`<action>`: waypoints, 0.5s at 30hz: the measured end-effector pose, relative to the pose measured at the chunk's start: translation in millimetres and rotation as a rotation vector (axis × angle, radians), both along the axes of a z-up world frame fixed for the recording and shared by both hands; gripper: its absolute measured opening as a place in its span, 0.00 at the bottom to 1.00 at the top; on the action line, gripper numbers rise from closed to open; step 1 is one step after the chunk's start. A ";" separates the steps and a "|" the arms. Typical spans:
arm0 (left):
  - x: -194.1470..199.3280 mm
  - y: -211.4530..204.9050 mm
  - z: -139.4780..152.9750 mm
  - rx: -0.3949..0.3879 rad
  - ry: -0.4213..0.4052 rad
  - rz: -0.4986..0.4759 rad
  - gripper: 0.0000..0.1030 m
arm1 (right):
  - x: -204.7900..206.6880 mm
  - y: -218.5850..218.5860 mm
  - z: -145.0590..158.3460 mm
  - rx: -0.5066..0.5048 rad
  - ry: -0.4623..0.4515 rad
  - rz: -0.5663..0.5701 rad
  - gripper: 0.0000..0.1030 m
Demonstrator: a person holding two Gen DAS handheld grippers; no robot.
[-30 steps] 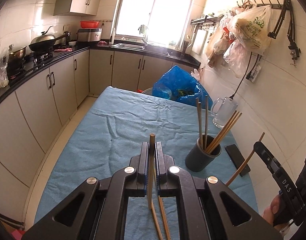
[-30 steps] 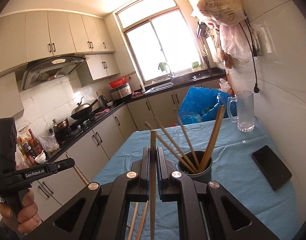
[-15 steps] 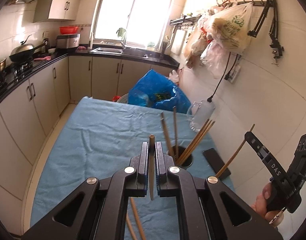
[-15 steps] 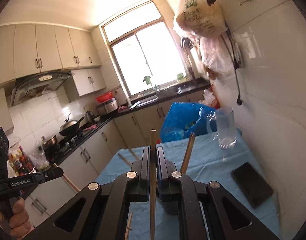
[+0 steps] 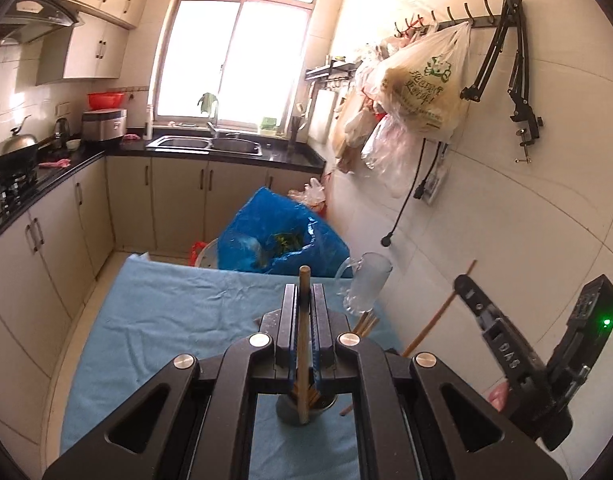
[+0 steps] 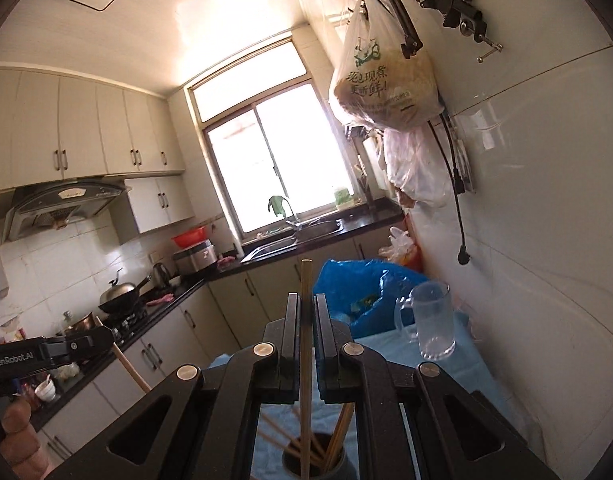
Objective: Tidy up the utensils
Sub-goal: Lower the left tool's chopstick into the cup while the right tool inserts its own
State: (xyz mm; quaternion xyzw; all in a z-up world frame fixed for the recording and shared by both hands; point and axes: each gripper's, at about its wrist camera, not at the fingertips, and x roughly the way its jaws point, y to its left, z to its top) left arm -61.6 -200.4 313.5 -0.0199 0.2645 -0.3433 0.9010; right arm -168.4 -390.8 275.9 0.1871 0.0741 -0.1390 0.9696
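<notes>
My left gripper [image 5: 304, 300] is shut on a wooden chopstick [image 5: 303, 344], held upright with its lower end over the dark grey utensil cup [image 5: 304, 410] on the blue cloth. My right gripper [image 6: 306, 312] is shut on another chopstick [image 6: 305, 360], whose lower end reaches down to the same cup [image 6: 318, 460], which holds several chopsticks. The right gripper also shows at the right of the left wrist view [image 5: 478, 312], and the left gripper at the left of the right wrist view [image 6: 78, 346]. Both grippers are above the cup.
A glass mug [image 6: 432, 320] stands on the blue-clothed table [image 5: 166, 320] near the wall. A blue plastic bag [image 5: 278, 236] sits past the table's far edge. Cabinets run along the left. Plastic bags [image 5: 422, 88] hang on the right wall.
Both grippers have risen and moved in over the cup, tilting their chopsticks upright. The cup went from ahead of the fingers to beneath them. The loose chopsticks on the cloth have left the view.
</notes>
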 end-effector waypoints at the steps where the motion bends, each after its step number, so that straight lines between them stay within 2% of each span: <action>1: 3.4 -4.6 -0.7 0.004 0.004 0.003 0.05 | 4.6 -1.8 -0.2 0.001 0.003 -0.003 0.06; 8: 28.7 -27.6 -23.5 0.025 0.052 0.005 0.05 | 29.6 -11.7 -12.9 0.010 0.039 -0.008 0.06; 15: 45.5 -40.3 -55.7 0.069 0.118 -0.006 0.05 | 51.5 -19.7 -42.2 0.032 0.123 -0.004 0.06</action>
